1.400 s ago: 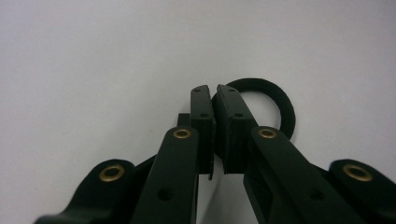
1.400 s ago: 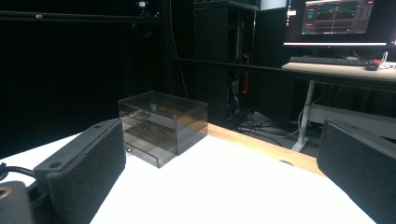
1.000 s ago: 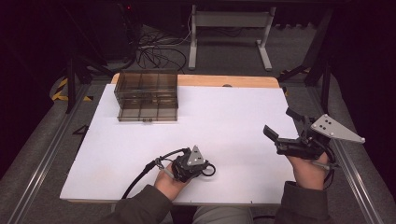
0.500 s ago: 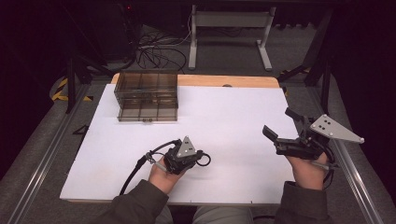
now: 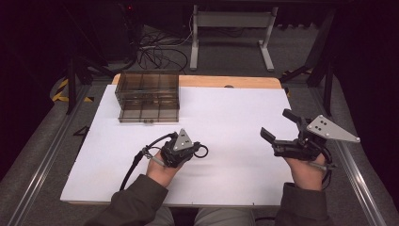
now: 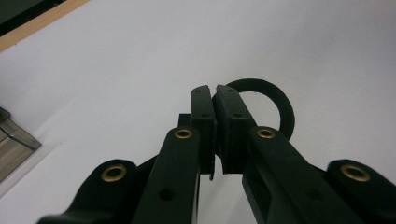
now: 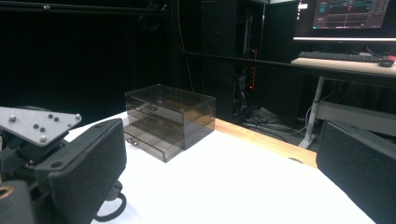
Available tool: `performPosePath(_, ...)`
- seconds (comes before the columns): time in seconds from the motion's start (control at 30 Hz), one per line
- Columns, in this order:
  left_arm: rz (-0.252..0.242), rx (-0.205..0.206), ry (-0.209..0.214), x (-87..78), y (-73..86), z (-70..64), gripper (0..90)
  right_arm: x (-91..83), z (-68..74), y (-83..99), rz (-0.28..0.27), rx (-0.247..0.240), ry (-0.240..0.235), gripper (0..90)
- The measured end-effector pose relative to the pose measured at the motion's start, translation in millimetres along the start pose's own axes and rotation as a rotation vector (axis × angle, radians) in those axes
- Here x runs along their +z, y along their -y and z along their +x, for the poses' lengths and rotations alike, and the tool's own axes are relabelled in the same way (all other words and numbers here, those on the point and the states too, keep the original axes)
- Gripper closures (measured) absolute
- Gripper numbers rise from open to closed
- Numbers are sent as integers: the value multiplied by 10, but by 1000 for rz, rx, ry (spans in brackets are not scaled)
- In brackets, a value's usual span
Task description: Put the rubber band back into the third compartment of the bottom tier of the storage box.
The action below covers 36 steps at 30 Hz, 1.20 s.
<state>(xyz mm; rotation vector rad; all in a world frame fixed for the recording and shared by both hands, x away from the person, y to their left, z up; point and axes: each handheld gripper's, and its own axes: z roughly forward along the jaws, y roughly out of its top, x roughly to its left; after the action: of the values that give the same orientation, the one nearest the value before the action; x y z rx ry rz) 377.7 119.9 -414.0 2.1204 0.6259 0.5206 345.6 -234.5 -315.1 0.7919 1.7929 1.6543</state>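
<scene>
Worktop (image 5: 235, 113): white sheet over a wooden board, with a strip of bare wood showing along the far edge. Lying on it:
- smoky clear drawer box (image 5: 148, 96), at the far left corner, its front toward the near edge
- black ring (image 5: 201, 150), flat on the sheet near the near edge, left of centre; in the left gripper view its rim sits between closed jaws

The right half of the sheet is plain white
</scene>
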Motion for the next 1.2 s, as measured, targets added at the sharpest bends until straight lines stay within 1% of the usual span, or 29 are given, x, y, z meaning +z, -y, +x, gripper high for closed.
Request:
performPosePath(0.07, -2, 1, -5, -11, -15, 11, 860, -5, -1, 0, -1, 6, 2, 21)
performPosePath(0.17, -9, 4, -13, -30, -41, 41, 860, -10, -5, -1, -3, 3, 4, 21)
performPosePath(0.3, -21, 0, -28, -63, -78, 107, 860, -17, -4, -5, -3, 2, 2, 21)
performPosePath(0.37, -18, -1, -42, -64, -86, 144, 859, -18, -5, -5, -4, 2, 2, 21)
performPosePath(0.53, -10, -22, -66, -44, -71, 258, 859, -27, 3, -19, -15, 10, -15, 21)
performPosePath(0.67, -7, -33, -79, -37, -69, 334, 859, -35, 0, -23, -20, 9, -17, 21)
performPosePath(0.93, -16, -48, -98, -81, -101, 462, 859, -35, -3, -22, -24, 18, -28, 21)
performPosePath(1.03, -19, -53, -114, -85, -102, 508, 859, -34, -2, -24, -21, 19, -32, 21)
performPosePath(1.13, -12, -64, -129, -73, -86, 562, 858, -38, -5, -25, -23, 23, -33, 21)
performPosePath(1.2, -12, -72, -134, -72, -78, 596, 858, -44, -5, -27, -23, 24, -31, 21)
